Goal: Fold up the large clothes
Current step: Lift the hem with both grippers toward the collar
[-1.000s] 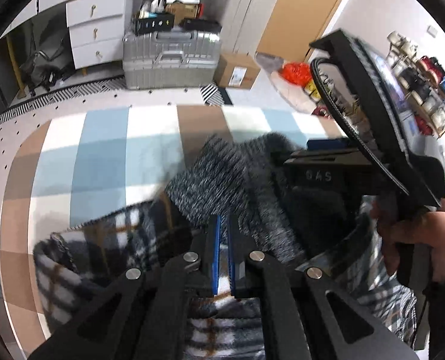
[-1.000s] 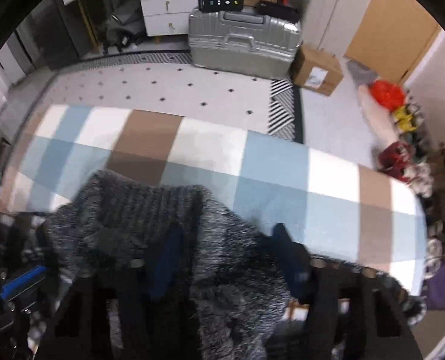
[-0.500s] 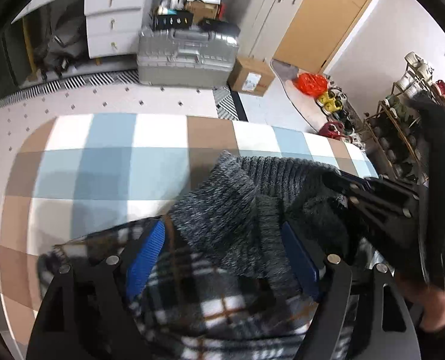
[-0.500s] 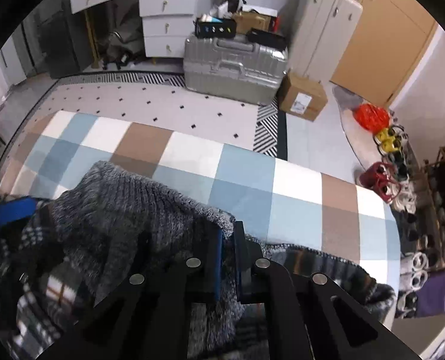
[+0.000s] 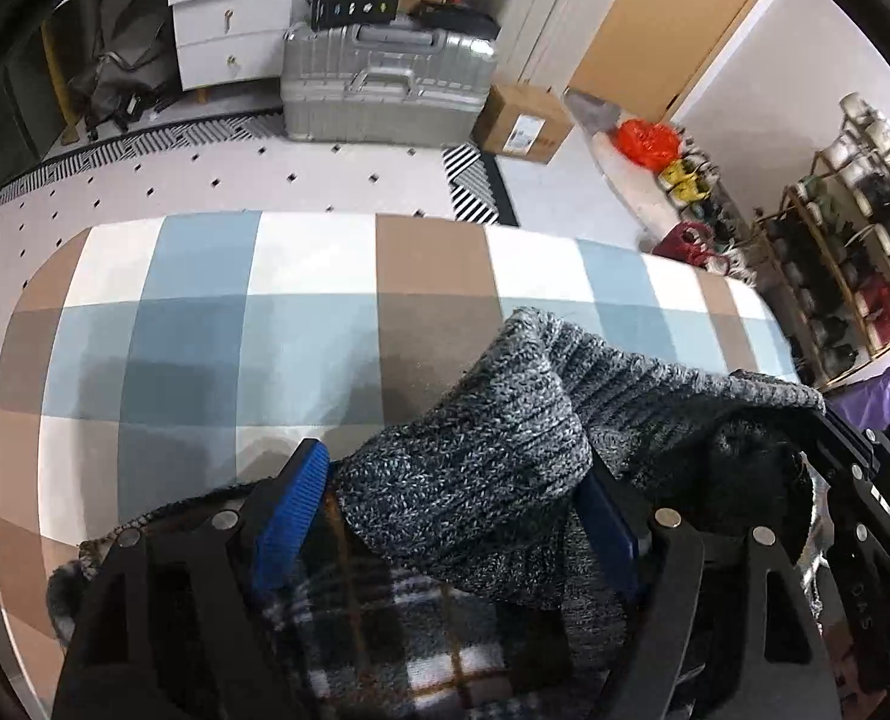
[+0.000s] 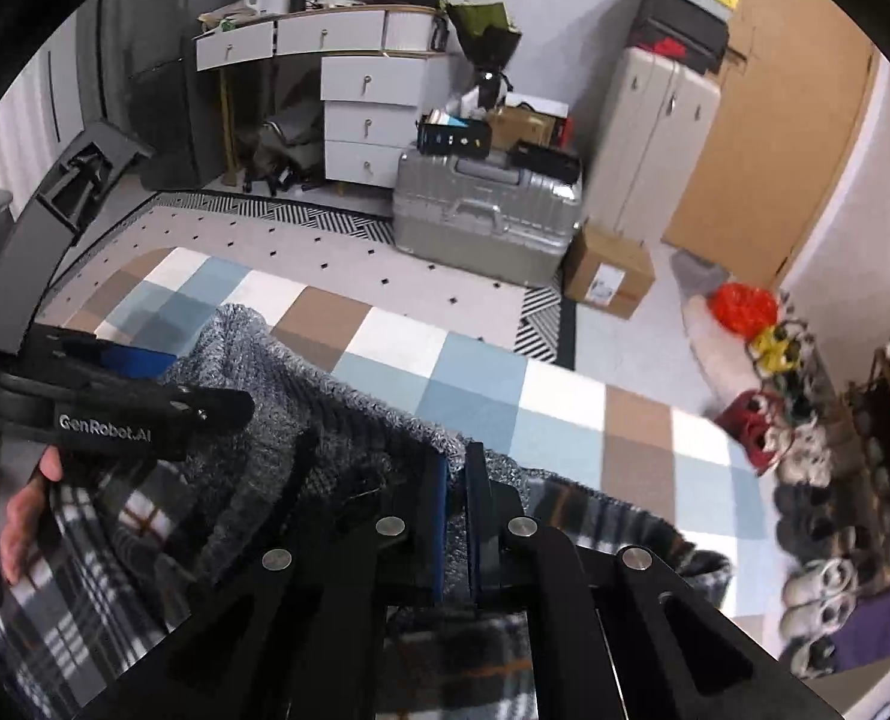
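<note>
Nearest the viewer, the right gripper (image 6: pixel 456 516) has its two blue-padded black fingers pressed together on the edge of a thick grey marled knit sweater (image 6: pixel 325 420), pinching a fold of it. The left gripper (image 5: pixel 451 516) stands spread wide, its pads either side of a bulky roll of the same sweater (image 5: pixel 475 468); whether they press on it cannot be told. The sweater lies heaped on a black, white and tan plaid fleece garment (image 6: pixel 115 540), stretching away and across between the two tools, its long axis running roughly from the left gripper toward the right. The right hand looks the better placed to draw the pinched edge over for a fold. A person's hand (image 6: pixel 13 498) grips the left tool's handle. Beneath is a checked cloth of blue, white and brown squares (image 5: pixel 205 330). Farther off stand a silver ribbed suitcase (image 6: pixel 481 216), a cardboard box (image 6: pixel 610 270), white drawers (image 6: pixel 367 120) and a shoe rack (image 5: pixel 853 252).
</note>
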Available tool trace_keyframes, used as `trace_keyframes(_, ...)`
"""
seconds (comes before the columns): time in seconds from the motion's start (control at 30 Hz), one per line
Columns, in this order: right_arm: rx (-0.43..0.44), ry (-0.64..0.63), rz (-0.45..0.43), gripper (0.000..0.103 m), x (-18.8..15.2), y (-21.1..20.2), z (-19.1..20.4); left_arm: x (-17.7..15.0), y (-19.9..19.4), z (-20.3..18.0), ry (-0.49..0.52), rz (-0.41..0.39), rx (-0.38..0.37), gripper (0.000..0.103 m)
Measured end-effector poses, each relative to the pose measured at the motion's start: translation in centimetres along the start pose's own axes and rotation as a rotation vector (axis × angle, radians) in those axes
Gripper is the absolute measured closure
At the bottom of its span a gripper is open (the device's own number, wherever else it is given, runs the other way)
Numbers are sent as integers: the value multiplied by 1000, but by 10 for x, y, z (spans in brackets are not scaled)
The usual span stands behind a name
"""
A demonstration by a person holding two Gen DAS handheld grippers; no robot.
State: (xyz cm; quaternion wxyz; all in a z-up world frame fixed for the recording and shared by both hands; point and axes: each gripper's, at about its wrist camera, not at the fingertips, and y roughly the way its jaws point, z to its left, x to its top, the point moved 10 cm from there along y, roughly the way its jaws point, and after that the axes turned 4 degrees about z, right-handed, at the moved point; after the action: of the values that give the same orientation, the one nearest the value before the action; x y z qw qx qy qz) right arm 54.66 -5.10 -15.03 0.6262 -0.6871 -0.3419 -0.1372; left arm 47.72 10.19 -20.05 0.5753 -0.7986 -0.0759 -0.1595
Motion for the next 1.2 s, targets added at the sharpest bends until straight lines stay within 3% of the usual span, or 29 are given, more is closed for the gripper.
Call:
trace_keyframes(0.03,-14,-6,-9,99,1,-4,0,-1,-3,0,-3,-16,-8,31)
trace_keyframes(0.1,-17,-11,-28,99,3,-11,0,-3,-8,-2,0,-17,-25,66)
trace_keyframes(0.2,1,-1,-55,99,6,-22,0,-9,-13,-1,4,-17,-34,80)
trace_keyframes(0.47,-1,36,-131,99,-8,-81,-6,-28,-89,-22,130,-192,16,81)
trace_keyframes(0.67,21,60,-202,99,-39,-148,1,-82,-149,-47,216,-271,9,81)
trace_keyframes(0.77,52,74,-212,99,-72,-178,15,-109,-152,-56,247,-239,12,81)
trace_keyframes(0.97,162,165,-180,99,-147,-203,40,-165,-143,-55,201,-130,-36,81)
trace_keyframes(1.2,245,328,-161,99,-221,-209,45,-216,-140,-59,168,-118,-66,81)
